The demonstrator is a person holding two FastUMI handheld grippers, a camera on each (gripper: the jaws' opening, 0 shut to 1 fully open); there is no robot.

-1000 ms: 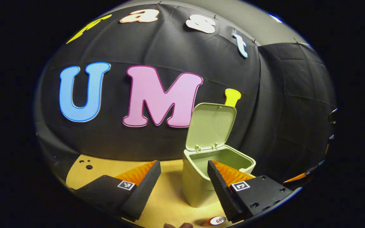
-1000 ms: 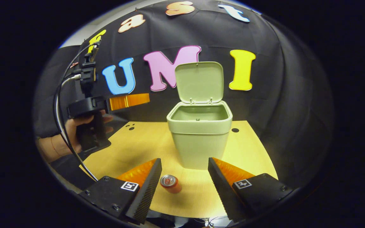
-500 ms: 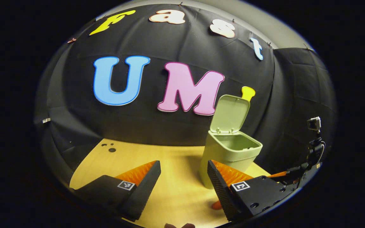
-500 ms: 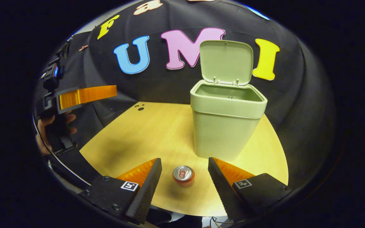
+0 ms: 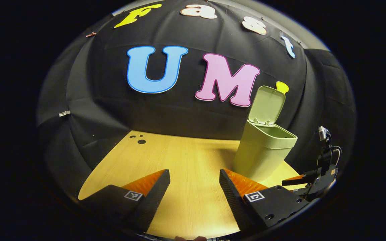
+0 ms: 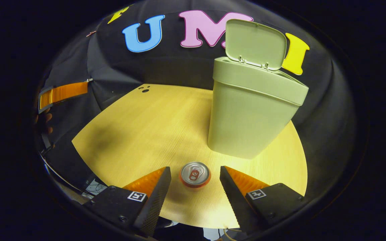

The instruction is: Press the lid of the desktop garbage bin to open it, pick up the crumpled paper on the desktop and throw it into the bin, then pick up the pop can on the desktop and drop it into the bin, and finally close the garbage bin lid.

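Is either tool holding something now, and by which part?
Nothing is held. The right tool is open around the pop can, not touching; the left tool is open.

Pale wood tabletop (image 6: 152, 117); black cloth wall (image 5: 166, 110) behind, creased.

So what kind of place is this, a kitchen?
Probably not: it looks like a small recording booth. Black cloth hangs as walls around a round wooden table, with just a green bin and a pop can set out.
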